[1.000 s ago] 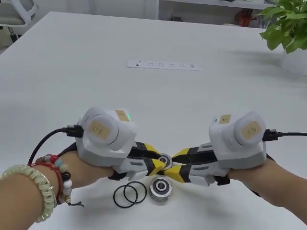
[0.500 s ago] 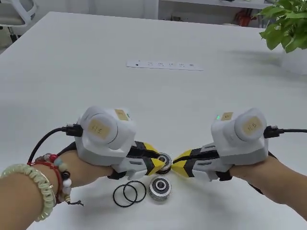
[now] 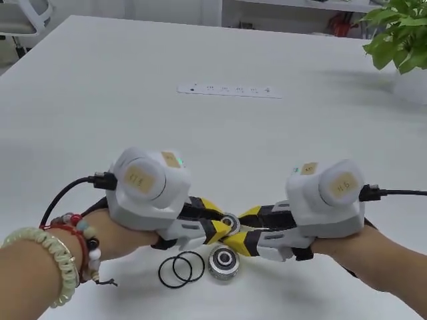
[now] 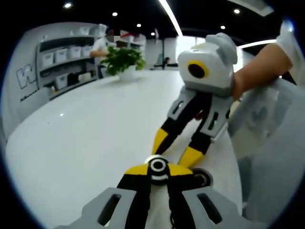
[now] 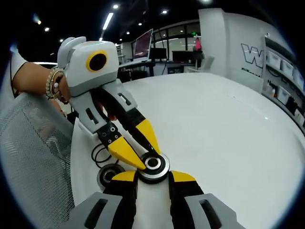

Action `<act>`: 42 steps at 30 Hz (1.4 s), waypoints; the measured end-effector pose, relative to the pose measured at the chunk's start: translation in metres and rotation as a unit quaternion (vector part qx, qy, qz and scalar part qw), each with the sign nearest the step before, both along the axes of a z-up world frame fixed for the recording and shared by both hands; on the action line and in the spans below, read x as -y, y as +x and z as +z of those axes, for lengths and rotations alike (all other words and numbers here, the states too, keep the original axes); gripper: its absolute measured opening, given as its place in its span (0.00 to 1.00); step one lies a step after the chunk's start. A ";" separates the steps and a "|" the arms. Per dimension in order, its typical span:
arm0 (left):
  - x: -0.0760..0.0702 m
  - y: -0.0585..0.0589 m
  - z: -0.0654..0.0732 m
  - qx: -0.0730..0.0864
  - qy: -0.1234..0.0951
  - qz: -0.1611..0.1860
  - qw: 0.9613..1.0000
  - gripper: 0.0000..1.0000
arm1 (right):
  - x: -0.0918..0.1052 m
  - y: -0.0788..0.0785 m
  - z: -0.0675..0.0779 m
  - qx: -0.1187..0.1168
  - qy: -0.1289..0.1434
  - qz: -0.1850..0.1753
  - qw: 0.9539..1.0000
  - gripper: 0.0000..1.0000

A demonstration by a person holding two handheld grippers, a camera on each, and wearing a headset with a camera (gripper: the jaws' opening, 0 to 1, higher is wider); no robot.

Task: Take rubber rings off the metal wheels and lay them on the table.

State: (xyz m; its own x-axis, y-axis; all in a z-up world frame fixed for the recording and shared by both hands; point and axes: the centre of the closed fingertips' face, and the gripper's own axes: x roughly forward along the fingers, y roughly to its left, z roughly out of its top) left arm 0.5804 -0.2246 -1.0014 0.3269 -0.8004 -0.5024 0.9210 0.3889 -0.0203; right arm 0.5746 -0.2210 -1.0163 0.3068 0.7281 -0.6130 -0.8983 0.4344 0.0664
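My left gripper [image 3: 224, 227] is shut on a small metal wheel [image 3: 230, 222] and holds it a little above the white table [image 3: 100, 87]. In the left gripper view the wheel [image 4: 158, 166] sits between that gripper's yellow tips. My right gripper [image 3: 241, 235] comes in from the right, open, with its tips on either side of the held wheel [image 5: 153, 164]. Below them a second metal wheel [image 3: 223, 262] lies on the table. Two black rubber rings [image 3: 180, 269] lie overlapping just left of it.
A white power strip [image 3: 229, 91] lies across the far middle of the table. A green plant [image 3: 400, 33] stands at the back right. Black cables run from both grippers. A beaded bracelet is on the person's left wrist [image 3: 63, 260].
Half a second ago the right gripper had drawn back to the right. It has now returned, with its tips at the wheel held by the left gripper. The left gripper stayed put.
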 end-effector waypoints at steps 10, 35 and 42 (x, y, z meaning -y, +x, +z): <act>0.001 -0.001 0.000 0.000 0.000 -0.004 1.000 0.13 | 0.003 -0.003 -0.001 -0.003 -0.005 0.012 1.000 0.21; 0.000 -0.002 0.001 0.001 0.001 -0.003 1.000 0.13 | 0.002 -0.003 -0.006 -0.019 0.002 -0.006 1.000 0.24; 0.000 -0.002 0.001 0.002 0.002 -0.004 1.000 0.13 | 0.002 -0.002 -0.003 -0.015 0.003 -0.003 1.000 0.22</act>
